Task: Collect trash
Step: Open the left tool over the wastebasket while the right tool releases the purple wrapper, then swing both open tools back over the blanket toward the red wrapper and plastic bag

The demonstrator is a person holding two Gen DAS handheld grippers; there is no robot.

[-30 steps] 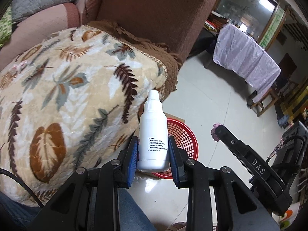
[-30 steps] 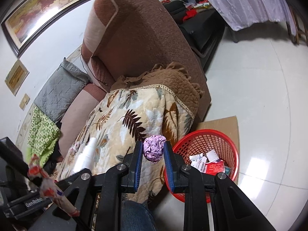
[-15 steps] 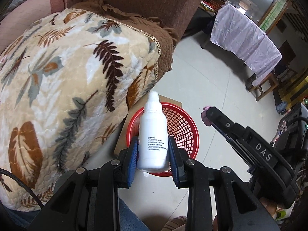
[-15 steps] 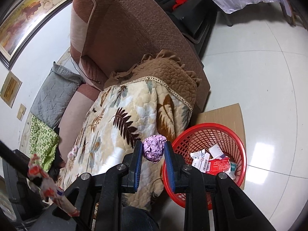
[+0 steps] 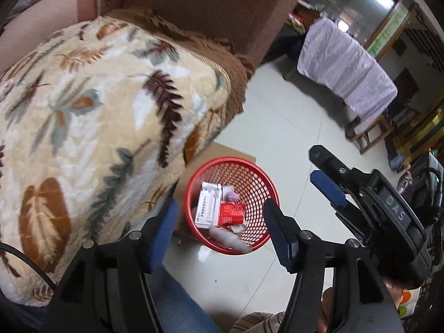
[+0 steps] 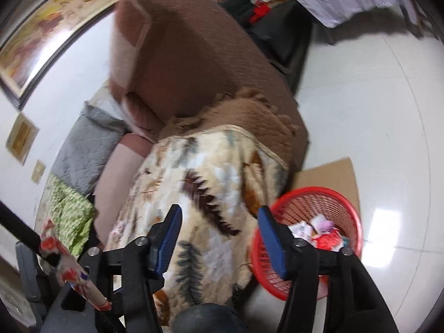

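A red mesh basket (image 5: 191,183) stands on the floor by the sofa. It holds a white box (image 5: 208,208), a red packet (image 5: 231,213) and a purple foil wad (image 5: 232,194). The white bottle (image 5: 227,240) is a pale blur at the basket's near side. My left gripper (image 5: 220,223) hangs open above the basket with nothing between its blue pads (image 5: 163,222). My right gripper (image 6: 219,236) is open and empty too, over the blanket's edge just left of the basket (image 6: 349,211). It also shows in the left wrist view as the right gripper (image 5: 319,169).
A brown sofa (image 5: 211,8) with a leaf-patterned blanket (image 5: 97,127) fills the left. Flat cardboard (image 6: 330,172) lies under the basket. A table under a lilac cloth (image 5: 347,69) stands at the far right. A person's denim knee (image 5: 177,305) is at the bottom.
Both grippers have opened. The white bottle left the left gripper and the purple wad left the right one; both are now in the red basket.
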